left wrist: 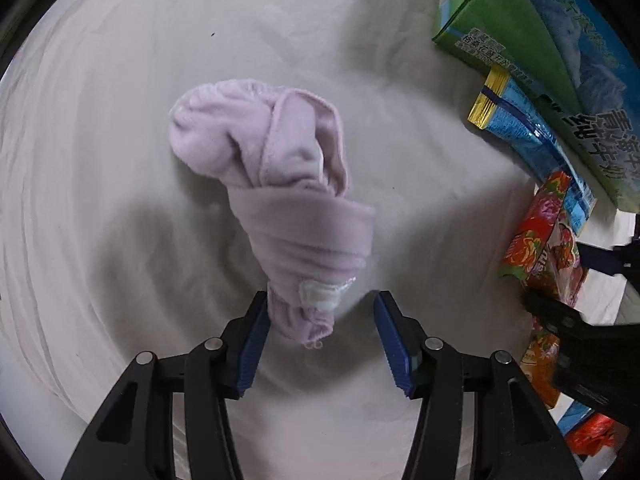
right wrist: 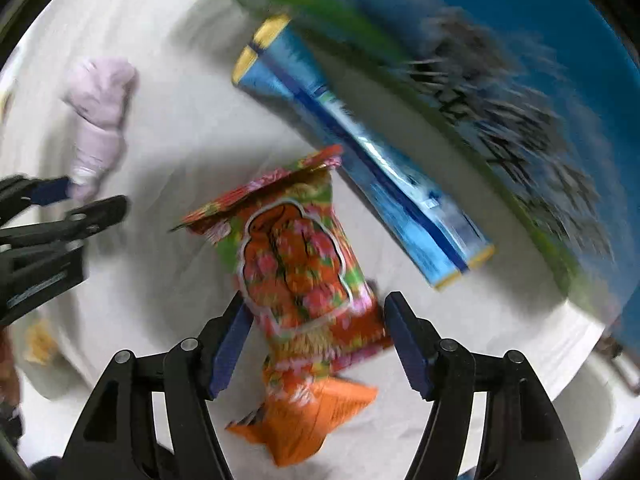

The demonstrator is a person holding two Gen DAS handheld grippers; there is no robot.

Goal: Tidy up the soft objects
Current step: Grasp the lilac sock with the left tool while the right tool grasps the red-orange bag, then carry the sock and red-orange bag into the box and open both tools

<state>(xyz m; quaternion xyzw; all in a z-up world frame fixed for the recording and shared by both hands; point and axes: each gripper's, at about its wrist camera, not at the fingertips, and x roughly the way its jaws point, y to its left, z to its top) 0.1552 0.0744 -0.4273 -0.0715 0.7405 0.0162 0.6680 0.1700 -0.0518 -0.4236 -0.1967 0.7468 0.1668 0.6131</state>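
A rolled pale-purple sock bundle point(left wrist: 276, 184) lies on the white sheet; its near end sits between the blue pads of my left gripper point(left wrist: 320, 312), which is open, the left pad touching it. In the right wrist view the bundle point(right wrist: 100, 120) is at the far left. An orange-red flowered snack bag point(right wrist: 300, 264) lies between the pads of my right gripper point(right wrist: 316, 320), which is open around it. The bag also shows at the right edge of the left wrist view point(left wrist: 548, 248).
A blue and gold foil pouch point(right wrist: 360, 152) lies beyond the snack bag, next to a large green and blue carton point(left wrist: 540, 40). An orange packet point(right wrist: 304, 420) lies under the right gripper. The white sheet point(left wrist: 100, 160) covers the surface. The right view is motion-blurred.
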